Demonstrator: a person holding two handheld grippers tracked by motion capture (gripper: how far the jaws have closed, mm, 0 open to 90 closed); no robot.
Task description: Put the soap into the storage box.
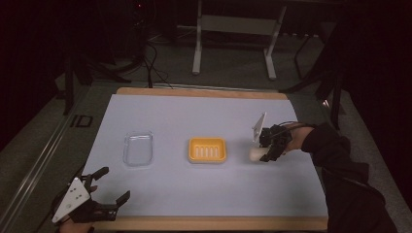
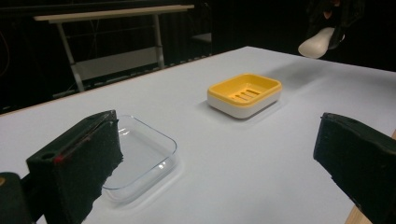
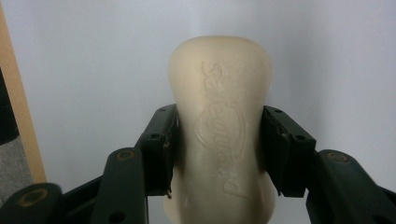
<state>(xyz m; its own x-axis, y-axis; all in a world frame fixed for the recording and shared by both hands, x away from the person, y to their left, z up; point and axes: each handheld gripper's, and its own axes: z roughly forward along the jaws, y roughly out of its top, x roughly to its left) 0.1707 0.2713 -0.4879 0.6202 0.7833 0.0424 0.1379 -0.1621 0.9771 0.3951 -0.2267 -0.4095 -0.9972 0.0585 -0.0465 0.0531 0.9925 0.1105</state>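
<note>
1. The right gripper (image 1: 265,154) is extended from a dark-sleeved forearm over the right part of the white table surface (image 1: 194,116), pointing toward the yellow ribbed soap dish (image 1: 207,149).
2. Its jaws are clamped on the sides of a cream oval soap bar (image 3: 219,126), held just beside the dish.
3. The bar carries an embossed word, apparently "Safeguard".
4. The left gripper (image 1: 108,184) sits at the near left table edge, jaws spread wide, holding nothing, near the clear plastic tray (image 1: 138,149).

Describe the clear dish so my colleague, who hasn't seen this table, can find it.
On the white table, look left of the yellow soap dish at its centre. The clear dish lies there, nearest the open left gripper. It alone is transparent, shallow and empty.
</note>
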